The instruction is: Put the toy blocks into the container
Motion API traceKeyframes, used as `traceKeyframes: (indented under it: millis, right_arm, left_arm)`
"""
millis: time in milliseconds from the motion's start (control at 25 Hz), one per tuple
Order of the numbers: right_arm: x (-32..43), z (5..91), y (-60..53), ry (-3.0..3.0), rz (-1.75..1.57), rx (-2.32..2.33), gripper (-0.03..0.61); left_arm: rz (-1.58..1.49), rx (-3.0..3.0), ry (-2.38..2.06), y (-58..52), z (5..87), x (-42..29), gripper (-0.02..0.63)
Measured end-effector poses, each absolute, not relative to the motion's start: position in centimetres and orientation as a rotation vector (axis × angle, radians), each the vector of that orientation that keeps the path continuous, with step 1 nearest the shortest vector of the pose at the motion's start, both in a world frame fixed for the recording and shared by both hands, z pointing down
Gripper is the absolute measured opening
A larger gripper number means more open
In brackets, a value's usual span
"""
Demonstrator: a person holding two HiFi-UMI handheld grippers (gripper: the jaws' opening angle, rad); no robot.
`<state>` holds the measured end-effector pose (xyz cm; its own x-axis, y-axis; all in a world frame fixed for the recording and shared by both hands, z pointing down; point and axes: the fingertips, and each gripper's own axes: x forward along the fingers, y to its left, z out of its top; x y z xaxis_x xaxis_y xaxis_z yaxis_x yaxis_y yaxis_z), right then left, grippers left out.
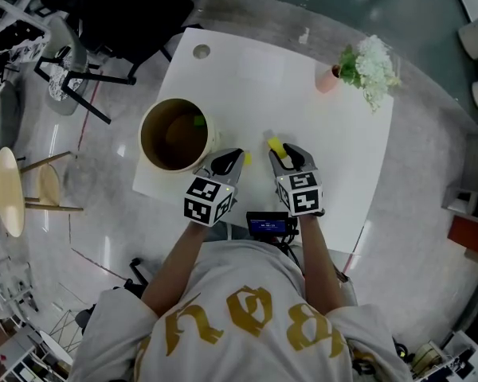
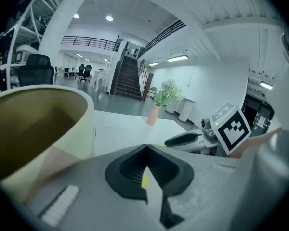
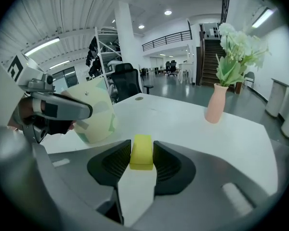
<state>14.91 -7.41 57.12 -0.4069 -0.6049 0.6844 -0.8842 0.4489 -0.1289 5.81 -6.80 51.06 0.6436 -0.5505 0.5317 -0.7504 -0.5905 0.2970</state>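
A cream round container (image 1: 155, 111) with a brown inside stands at the table's left edge, and a small yellow-green block (image 1: 199, 121) lies in it. My left gripper (image 1: 233, 159) hovers just right of its rim, jaws shut, with a sliver of a yellow block (image 2: 144, 180) between them. My right gripper (image 1: 280, 153) is beside it, shut on a yellow block (image 3: 142, 152) that pokes out past the tips (image 1: 276, 146). The right gripper view shows the container (image 3: 94, 112) behind the left gripper (image 3: 58, 109). In the left gripper view the container (image 2: 43, 124) fills the left side.
A pink vase with white flowers (image 1: 328, 79) stands at the table's far right. A round hole (image 1: 201, 52) is in the far left of the white table (image 1: 255, 78). Black chairs (image 1: 103, 22) and wooden stools (image 1: 8, 189) stand on the floor to the left.
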Motion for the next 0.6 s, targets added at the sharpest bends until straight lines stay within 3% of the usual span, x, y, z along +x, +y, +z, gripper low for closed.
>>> traceKeyframes:
  millis: [600]
  right_arm:
    - [14.2,50.5,-7.9,-2.235,0.611,1.425,0.172]
  left_arm:
    - [0.435,2.462,-0.960,-7.3,46.6,5.9,0.000]
